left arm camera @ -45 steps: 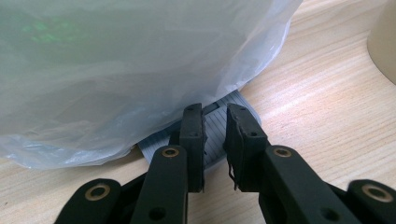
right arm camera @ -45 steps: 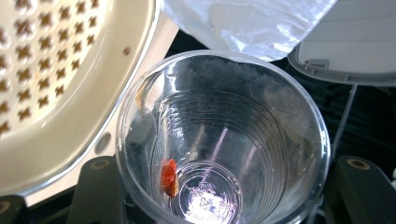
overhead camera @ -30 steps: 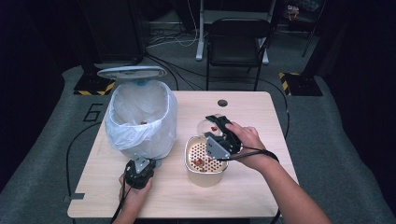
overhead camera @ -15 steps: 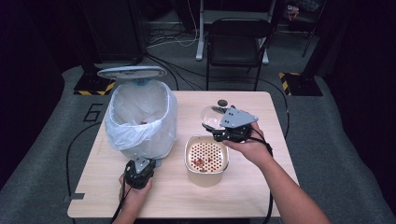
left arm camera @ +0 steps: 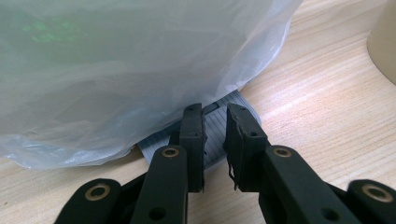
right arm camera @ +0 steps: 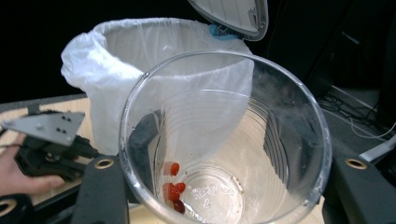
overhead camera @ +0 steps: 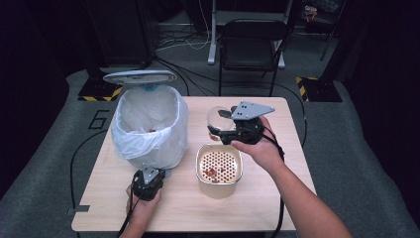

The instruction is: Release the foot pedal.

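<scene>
Right gripper (overhead camera: 225,130) pinches a clear plastic cup (overhead camera: 218,120), tipped on its side above the table (overhead camera: 277,193), its mouth toward the bin (overhead camera: 148,126). In the right gripper view the black jaws press the cup's (right arm camera: 224,140) ribbed wall from either side, and a few red bits (right arm camera: 173,186) cling near its bottom. Just below and in front of this gripper stands a cream pot with a perforated insert (overhead camera: 218,168), more red bits lying on the holes. The bin, lined with a white bag (overhead camera: 173,144) and with its grey lid (overhead camera: 139,77) raised, stands well left of the cup. The left gripper (overhead camera: 146,181) rests low at the bin's base; its jaws (left arm camera: 215,140) stand slightly apart, closed on nothing, pointing at a ribbed grey pedal (left arm camera: 217,135) under the bag's overhang. A folding chair (overhead camera: 252,44) stands beyond the table
</scene>
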Available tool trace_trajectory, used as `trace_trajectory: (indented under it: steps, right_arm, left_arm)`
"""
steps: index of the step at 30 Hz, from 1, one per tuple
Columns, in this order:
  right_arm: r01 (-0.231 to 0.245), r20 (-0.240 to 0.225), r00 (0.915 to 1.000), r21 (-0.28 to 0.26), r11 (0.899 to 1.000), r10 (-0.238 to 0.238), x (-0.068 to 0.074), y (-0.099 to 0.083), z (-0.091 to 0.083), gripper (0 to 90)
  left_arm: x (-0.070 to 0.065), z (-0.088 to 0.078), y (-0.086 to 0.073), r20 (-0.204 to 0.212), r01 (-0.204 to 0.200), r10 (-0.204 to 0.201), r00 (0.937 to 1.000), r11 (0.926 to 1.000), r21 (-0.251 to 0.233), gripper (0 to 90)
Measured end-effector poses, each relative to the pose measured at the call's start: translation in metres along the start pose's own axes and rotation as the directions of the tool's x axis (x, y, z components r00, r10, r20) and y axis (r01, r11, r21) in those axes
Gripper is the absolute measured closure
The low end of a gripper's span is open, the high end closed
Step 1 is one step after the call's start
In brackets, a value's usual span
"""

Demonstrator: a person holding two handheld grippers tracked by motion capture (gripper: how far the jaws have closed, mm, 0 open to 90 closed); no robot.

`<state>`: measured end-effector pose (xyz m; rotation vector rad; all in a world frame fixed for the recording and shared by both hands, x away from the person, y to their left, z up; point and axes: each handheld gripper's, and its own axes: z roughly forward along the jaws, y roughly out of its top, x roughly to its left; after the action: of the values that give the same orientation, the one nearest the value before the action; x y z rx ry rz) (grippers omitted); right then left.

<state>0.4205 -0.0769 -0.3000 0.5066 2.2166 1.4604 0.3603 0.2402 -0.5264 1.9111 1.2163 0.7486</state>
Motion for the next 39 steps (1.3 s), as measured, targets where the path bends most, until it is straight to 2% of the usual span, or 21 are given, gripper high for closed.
trace_trajectory:
  steps: [5,8,16,18,22,24,29,32,39]
  right_arm:
    - [-0.057,0.002,0.9984,0.035,0.998,0.057,0.002,0.012,0.003,39.1]
    - [-0.076,-0.003,0.9971,0.035,0.996,0.076,0.003,0.02,0.004,39.2]
    - [-0.093,-0.017,0.9954,0.056,0.994,0.095,0.008,0.05,0.009,39.2]
    - [-0.087,-0.014,0.996,0.066,0.994,0.088,0.008,0.056,0.012,39.2]
    - [-0.081,-0.021,0.9963,0.081,0.993,0.083,0.011,0.068,0.019,39.1]
    - [-0.09,-0.028,0.9953,0.085,0.992,0.093,0.012,0.074,0.024,39.1]
    - [-0.06,-0.047,0.9968,0.095,0.994,0.065,0.016,0.086,0.04,38.9]
    - [-0.071,-0.072,0.9944,0.086,0.994,0.078,0.016,0.091,0.053,39.0]
    - [-0.088,-0.097,0.9908,0.072,0.994,0.095,0.021,0.101,0.075,39.1]
  left_arm:
    - [0.0,0.0,0.0,0.002,0.003,-0.003,1.0,1.0,0.0,76.8]
    - [0.0,0.0,0.0,0.004,0.004,-0.004,1.0,1.0,0.002,76.9]
    - [0.0,0.0,0.0,-0.003,0.002,-0.002,1.0,1.0,-0.004,76.8]
    - [0.002,0.0,0.001,-0.013,-0.025,0.025,0.9996,0.9997,-0.002,76.8]
    - [0.002,0.0,0.001,-0.013,-0.024,0.024,0.9996,0.9997,-0.002,76.9]
    - [0.002,0.0,0.001,-0.013,-0.023,0.023,0.9997,0.9997,-0.001,76.8]
    - [0.001,0.0,0.001,-0.009,-0.019,0.019,0.9998,0.9998,-0.002,76.8]
    - [0.002,-0.001,0.001,-0.01,-0.022,0.022,0.9997,0.9998,0.002,76.8]
    - [0.002,0.0,0.001,-0.002,-0.013,0.013,0.9999,0.9999,0.002,76.8]
